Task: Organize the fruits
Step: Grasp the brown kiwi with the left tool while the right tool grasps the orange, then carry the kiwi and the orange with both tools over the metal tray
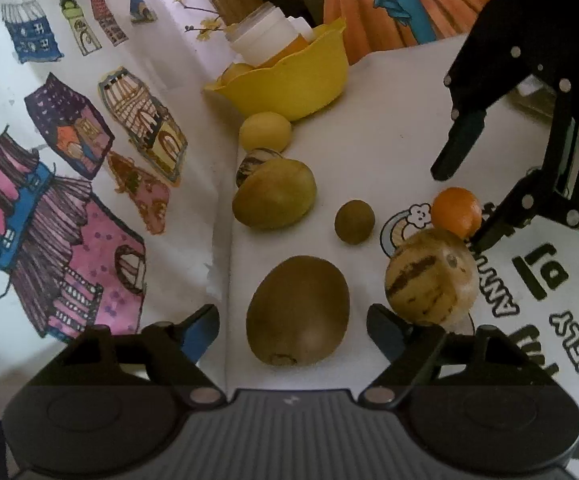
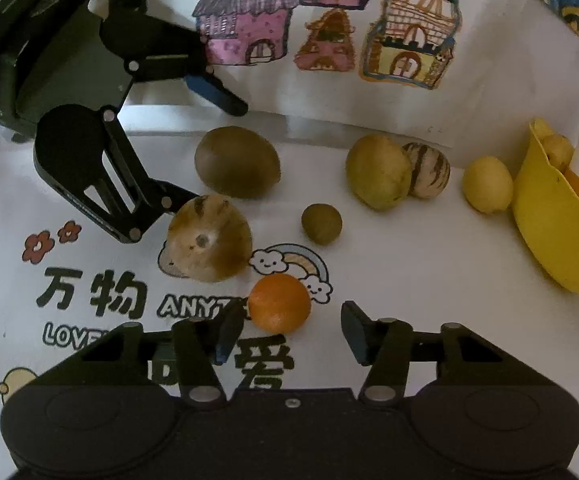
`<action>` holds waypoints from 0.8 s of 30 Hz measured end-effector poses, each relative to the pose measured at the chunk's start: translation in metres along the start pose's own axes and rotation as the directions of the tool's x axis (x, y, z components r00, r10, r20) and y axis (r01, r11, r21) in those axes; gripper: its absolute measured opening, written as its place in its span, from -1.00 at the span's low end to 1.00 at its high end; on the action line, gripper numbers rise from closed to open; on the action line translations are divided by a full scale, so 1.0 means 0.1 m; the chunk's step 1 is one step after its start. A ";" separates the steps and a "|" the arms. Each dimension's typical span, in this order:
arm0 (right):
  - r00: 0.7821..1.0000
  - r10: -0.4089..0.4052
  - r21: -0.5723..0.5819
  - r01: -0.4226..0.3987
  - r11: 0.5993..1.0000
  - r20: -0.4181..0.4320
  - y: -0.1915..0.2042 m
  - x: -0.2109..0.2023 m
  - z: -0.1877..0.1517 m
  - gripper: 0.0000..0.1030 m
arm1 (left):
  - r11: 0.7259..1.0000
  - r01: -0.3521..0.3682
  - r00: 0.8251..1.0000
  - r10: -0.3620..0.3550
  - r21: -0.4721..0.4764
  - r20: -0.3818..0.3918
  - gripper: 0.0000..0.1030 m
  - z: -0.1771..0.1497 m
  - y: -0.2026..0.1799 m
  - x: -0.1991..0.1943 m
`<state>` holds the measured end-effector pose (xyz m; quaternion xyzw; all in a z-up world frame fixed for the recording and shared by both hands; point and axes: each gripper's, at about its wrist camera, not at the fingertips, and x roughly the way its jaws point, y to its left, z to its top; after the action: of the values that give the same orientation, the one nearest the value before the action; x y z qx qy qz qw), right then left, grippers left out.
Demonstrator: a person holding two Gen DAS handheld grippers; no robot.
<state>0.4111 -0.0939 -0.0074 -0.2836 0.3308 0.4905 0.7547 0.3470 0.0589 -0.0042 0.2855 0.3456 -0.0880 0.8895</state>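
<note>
A large brown kiwi (image 1: pixel 297 312) lies on the white printed cloth (image 1: pixel 389 120) between the fingers of my left gripper (image 1: pixel 293 330), with a gap at each pad; the jaws stand open. From the right wrist view the left gripper (image 2: pixel 214 153) straddles that kiwi (image 2: pixel 236 162). A small orange (image 2: pixel 279 306) sits between the fingers of my right gripper (image 2: pixel 291 326). Its left pad is close to the peel and its right pad stands clear, so the jaws are open. In the left wrist view the right gripper (image 1: pixel 460 206) brackets the orange (image 1: pixel 455 212).
A striped melon (image 1: pixel 429 276) lies against the orange. A small brown fruit (image 1: pixel 354 222), a green mango (image 1: pixel 275 194), a second striped fruit (image 1: pixel 255 160) and a lemon (image 1: pixel 264 131) lead to a yellow bowl (image 1: pixel 301 88) holding white jars. A patterned cloth (image 1: pixel 69 160) hangs behind.
</note>
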 end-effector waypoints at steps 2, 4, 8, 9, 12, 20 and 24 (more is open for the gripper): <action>1.000 0.012 0.009 -0.012 1.000 0.003 -0.02 0.02 0.00 -0.02 | 1.000 0.004 1.000 -0.004 0.004 0.003 0.60 0.01 0.00 0.02; 1.000 0.026 0.018 -0.026 1.000 0.006 -0.02 0.02 0.00 -0.07 | 1.000 0.010 1.000 -0.010 0.005 0.008 0.56 0.01 0.01 0.03; 0.999 0.048 0.006 -0.048 0.999 0.014 0.00 0.03 0.01 -0.29 | 0.999 0.040 0.999 -0.040 -0.002 0.019 0.36 0.01 0.03 0.04; 0.999 0.051 0.002 -0.051 0.999 0.015 0.02 0.03 0.01 -0.29 | 0.999 0.050 0.998 -0.050 -0.002 0.024 0.32 0.01 0.03 0.04; 0.999 0.045 -0.008 -0.045 0.999 0.018 0.04 0.02 0.01 -0.30 | 0.999 0.047 0.998 -0.047 -0.005 0.029 0.27 0.00 0.03 0.04; 0.999 0.029 -0.006 -0.028 1.000 0.026 0.04 -0.01 -0.02 -0.31 | 0.999 0.028 0.999 -0.027 -0.028 0.019 0.13 -0.01 0.01 -0.01; 1.000 0.020 0.000 -0.020 1.000 0.016 0.08 -0.05 -0.05 -0.31 | 0.993 0.049 0.999 -0.048 -0.108 0.011 0.13 -0.04 0.03 -0.09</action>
<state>0.4007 -0.0976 -0.0074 -0.2761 0.3277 0.5004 0.7523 0.3394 0.0631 0.0006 0.2280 0.3529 -0.0921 0.9028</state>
